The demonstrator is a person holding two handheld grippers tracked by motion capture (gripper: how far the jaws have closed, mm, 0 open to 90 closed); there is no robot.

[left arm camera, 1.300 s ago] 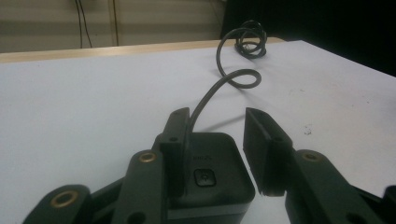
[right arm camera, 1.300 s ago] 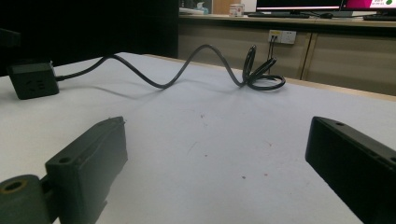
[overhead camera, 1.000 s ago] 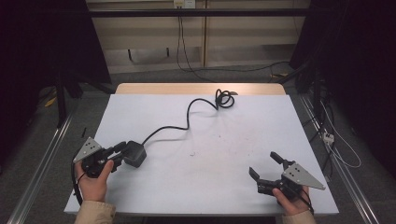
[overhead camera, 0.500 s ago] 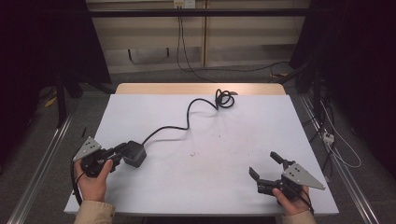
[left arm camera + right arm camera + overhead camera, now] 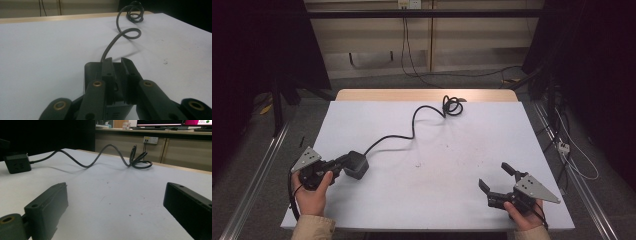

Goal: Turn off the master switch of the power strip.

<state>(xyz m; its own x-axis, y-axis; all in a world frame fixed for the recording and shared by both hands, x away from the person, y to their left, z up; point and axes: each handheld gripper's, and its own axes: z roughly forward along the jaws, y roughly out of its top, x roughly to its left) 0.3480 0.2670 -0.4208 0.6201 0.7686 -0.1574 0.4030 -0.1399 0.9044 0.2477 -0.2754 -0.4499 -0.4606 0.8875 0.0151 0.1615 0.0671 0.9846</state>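
Observation:
A black power cube [image 5: 356, 165] lies at the front left of the white table [image 5: 437, 210]. Its black cable [image 5: 413, 125] snakes back to a coil [image 5: 453, 106] at the far edge. My left gripper [image 5: 341, 162] has just been closing its jaws and now pinches the cube's near end. In the left gripper view the two jaws [image 5: 116, 61] stand close together over the cube [image 5: 92, 72]. My right gripper [image 5: 495, 176] rests open near the front right, with bare table between its jaws [image 5: 116, 195]. In that view the cube [image 5: 18, 163] sits far off at the left.
A wooden strip [image 5: 427, 95] edges the table's far side. Metal rails [image 5: 257, 175] run along the floor on both sides. Loose cables and a white power strip [image 5: 563, 146] lie on the floor at the right. A wall socket [image 5: 149, 139] sits on the cabinet behind.
The left gripper's jaws have drawn together on the cube's near end. Both hands, the cube and the cable stay where they were.

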